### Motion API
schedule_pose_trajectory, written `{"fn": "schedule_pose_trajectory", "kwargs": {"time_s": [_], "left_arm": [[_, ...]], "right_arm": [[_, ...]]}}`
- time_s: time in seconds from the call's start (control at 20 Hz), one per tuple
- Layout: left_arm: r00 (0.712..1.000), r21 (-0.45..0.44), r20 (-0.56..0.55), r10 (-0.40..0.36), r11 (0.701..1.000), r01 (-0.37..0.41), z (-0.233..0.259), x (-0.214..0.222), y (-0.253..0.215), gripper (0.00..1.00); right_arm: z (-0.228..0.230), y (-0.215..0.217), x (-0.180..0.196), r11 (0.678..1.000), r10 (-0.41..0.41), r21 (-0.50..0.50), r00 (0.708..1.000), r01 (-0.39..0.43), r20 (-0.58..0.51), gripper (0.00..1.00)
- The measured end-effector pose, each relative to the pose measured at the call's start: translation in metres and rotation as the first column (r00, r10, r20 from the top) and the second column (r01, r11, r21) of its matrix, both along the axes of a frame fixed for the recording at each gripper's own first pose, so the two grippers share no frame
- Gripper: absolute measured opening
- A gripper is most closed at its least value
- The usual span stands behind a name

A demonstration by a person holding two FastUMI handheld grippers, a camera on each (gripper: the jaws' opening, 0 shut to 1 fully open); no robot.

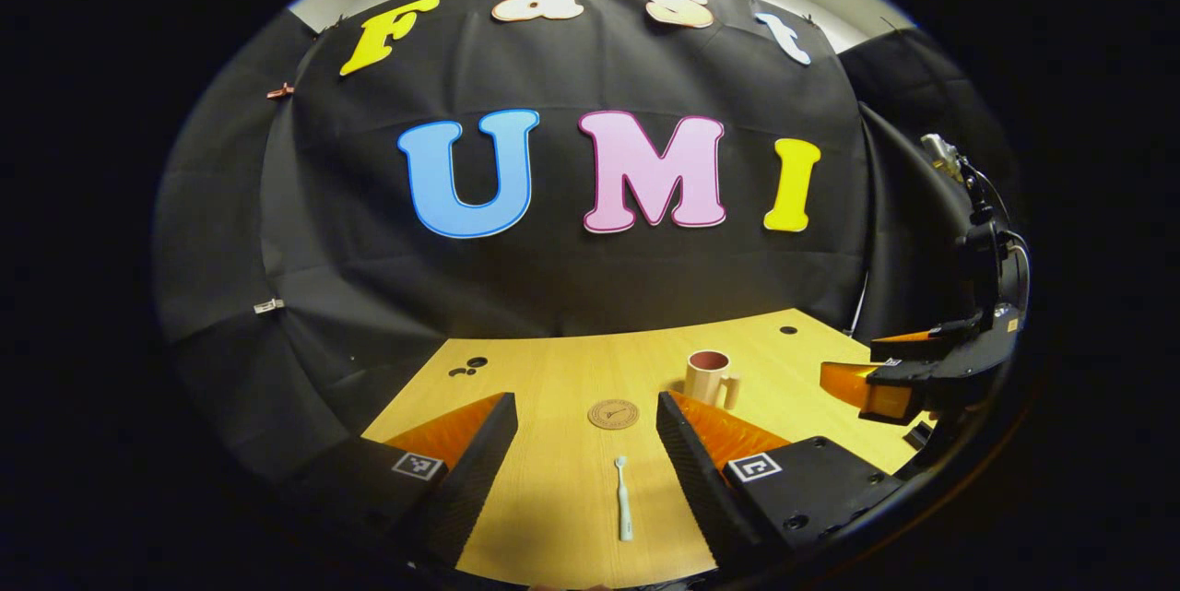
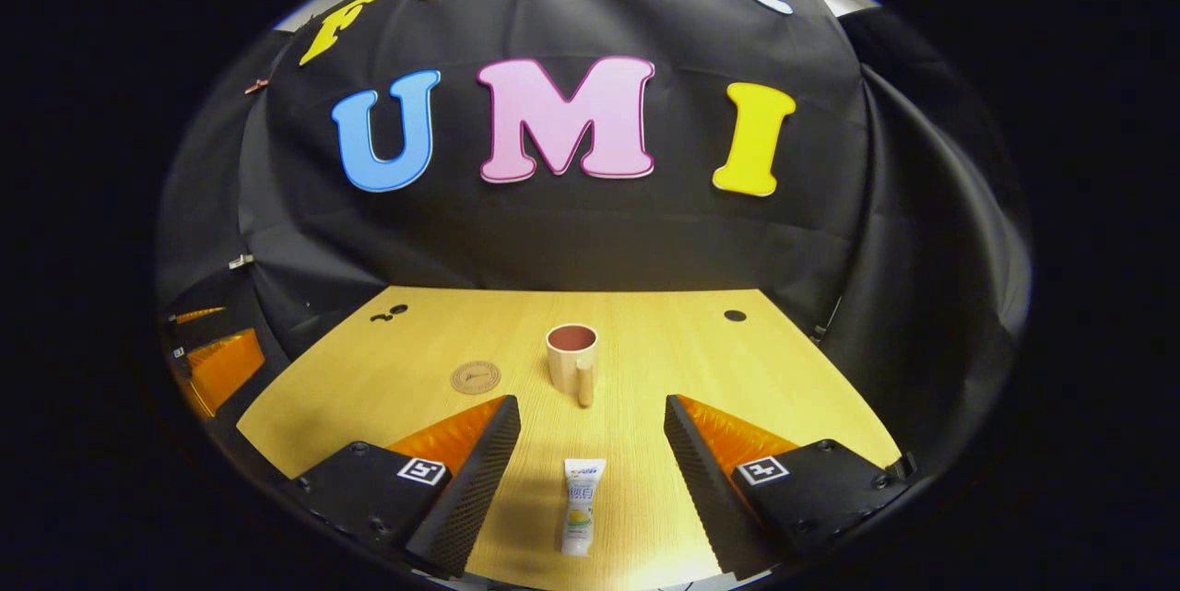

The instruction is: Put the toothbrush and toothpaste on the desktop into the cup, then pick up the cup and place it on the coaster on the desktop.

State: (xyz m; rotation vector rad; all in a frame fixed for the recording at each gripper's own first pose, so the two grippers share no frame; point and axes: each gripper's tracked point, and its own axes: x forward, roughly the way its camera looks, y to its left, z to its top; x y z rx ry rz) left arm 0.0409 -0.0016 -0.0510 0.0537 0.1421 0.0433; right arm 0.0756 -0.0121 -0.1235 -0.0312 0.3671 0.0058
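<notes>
1. Left gripper view: the left tool (image 1: pixel 585 453) hangs spread and empty over the tabletop (image 1: pixel 553 370), with the toothbrush (image 1: pixel 623 499) lying flat between its fingers. The coaster (image 1: pixel 614 413) sits just beyond, and the cup (image 1: pixel 708 377) stands upright to its right. The task looks barely begun; the next move likely calls for lowering and pinching the thin handle.
2. Right gripper view: the right tool (image 2: pixel 590 453) is likewise spread, framing the toothpaste (image 2: pixel 582 506) (label print too small to read), which lies in front of the cup (image 2: pixel 572 358). The coaster's (image 2: pixel 476 377) stamp is illegible.
</notes>
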Motion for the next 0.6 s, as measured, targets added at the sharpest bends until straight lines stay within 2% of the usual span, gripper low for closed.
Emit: {"fn": "schedule_pose_trajectory", "kwargs": {"time_s": [0.25, 0.5, 0.6], "left_arm": [[0.996, 0.015, -0.058, 0.068, 0.998, -0.068, -0.017, -0.003, 0.01, 0.96], [0.984, 0.034, -0.122, 0.128, 0.992, -0.124, -0.036, -0.005, 0.015, 0.96], [0.978, 0.037, -0.147, 0.147, 0.989, -0.143, -0.044, -0.004, 0.014, 0.96]], "right_arm": [[-0.053, 0.01, 0.015, 0.999, 0.049, 0.02, 0.989, -0.047, -0.138, 0.97], [-0.096, 0.013, 0.023, 0.997, 0.075, 0.055, 0.964, -0.063, -0.254, 0.97], [-0.115, 0.01, 0.026, 0.997, 0.083, 0.033, 0.951, -0.077, -0.297, 0.98]]}}
